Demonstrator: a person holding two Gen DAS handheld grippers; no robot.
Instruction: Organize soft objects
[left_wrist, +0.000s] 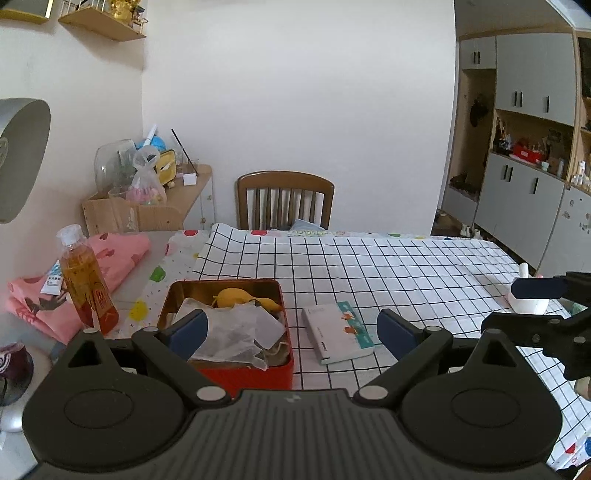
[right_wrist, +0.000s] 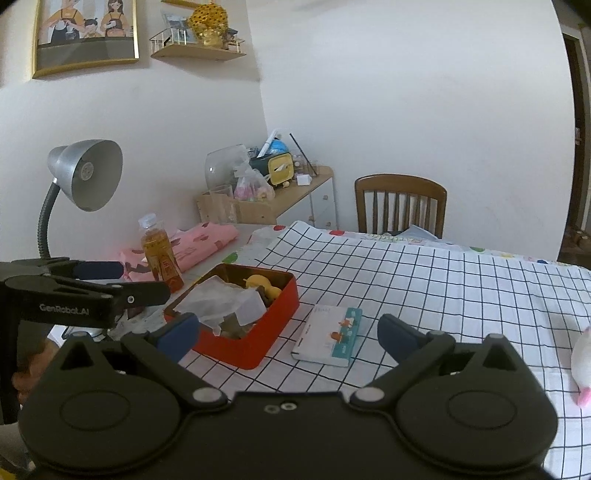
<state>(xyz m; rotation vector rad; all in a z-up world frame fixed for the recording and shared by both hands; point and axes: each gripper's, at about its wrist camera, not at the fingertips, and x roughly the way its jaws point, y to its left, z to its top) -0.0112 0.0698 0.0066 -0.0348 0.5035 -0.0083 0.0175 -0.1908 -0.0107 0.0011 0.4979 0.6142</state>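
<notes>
While both claws gape empty, the red tin (left_wrist: 236, 373) sits full.

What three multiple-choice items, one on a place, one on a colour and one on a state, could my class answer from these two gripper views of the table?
1. Where does the small book lie?
A. Inside the tin
B. On the checked cloth, to the right of the tin
C. On the chair

2. What colour is the outside of the tin?
A. Red
B. Green
C. White

3. In what state is the left gripper?
A. Shut on the bottle
B. Shut on the book
C. Open, holding nothing

Answers:
1. B: both views show the book flat on the cloth, apart from the tin.
2. A: its side walls show red in both views.
3. C: its fingers stand wide apart with only the table between them; the right gripper is open too.
</notes>
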